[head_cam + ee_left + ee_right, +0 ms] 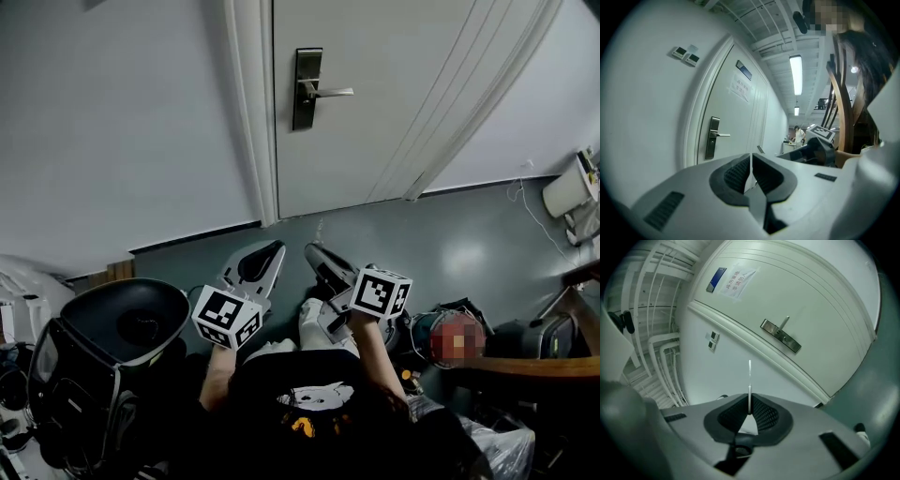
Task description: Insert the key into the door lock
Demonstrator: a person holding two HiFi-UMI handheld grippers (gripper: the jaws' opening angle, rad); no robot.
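The door lock (307, 88) is a dark metal plate with a silver lever handle on the closed white door (394, 84). Both grippers are held low, well short of the door. My right gripper (322, 261) is shut on the key (749, 375), whose thin silver blade sticks straight out from between the pads, seen edge-on. In the right gripper view the door lock (781, 336) lies above and right of the key tip, far off. My left gripper (263, 262) is shut with nothing in it. The left gripper view shows the door lock (712, 137) to the left of its closed jaws.
A white door frame (253, 112) borders the door's left side. A black chair (112, 328) stands at my left. Bags and cables (525, 328) crowd the floor at right. A wooden rack (843, 108) rises on the right in the left gripper view.
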